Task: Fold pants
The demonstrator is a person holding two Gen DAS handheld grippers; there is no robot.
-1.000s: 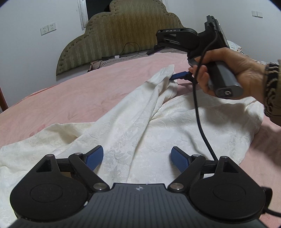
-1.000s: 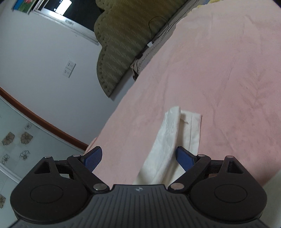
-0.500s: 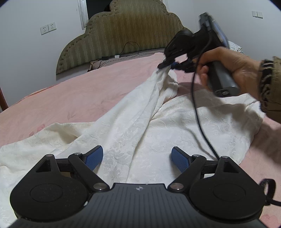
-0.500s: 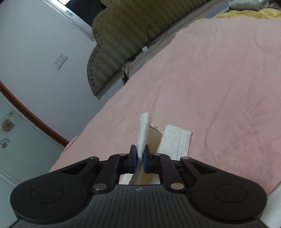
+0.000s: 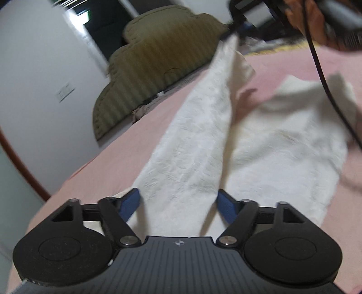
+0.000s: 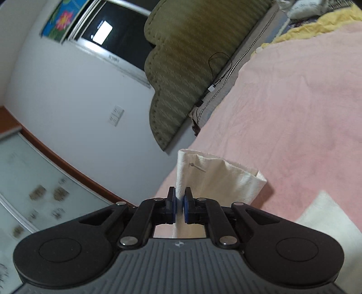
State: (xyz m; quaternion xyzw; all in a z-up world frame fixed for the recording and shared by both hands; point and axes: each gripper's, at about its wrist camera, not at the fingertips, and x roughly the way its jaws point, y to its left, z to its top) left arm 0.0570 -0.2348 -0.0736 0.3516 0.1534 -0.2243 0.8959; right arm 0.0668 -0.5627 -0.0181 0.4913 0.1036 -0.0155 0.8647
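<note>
Gripping the hem of one trouser leg, the right gripper (image 6: 179,204) has its blue pads clamped on the white cloth and holds it lifted off the bed (image 6: 294,117). From there the pants (image 5: 192,158) run in a taut raised ridge down to the left gripper (image 5: 178,204). The left jaws have just been closing, yet they stand apart, with the cloth lying between the pads and seemingly untouched by them, though blur makes that hard to judge. One pair of pants shows, its second leg spread flat to the right on the pink cover. Two grippers are in view, and one hand (image 5: 303,13) holds the right one, a black cable hanging from it. At the bed's head stands an olive padded headboard (image 6: 181,67) against a white wall, with a dark window (image 6: 117,38) to its left.
</note>
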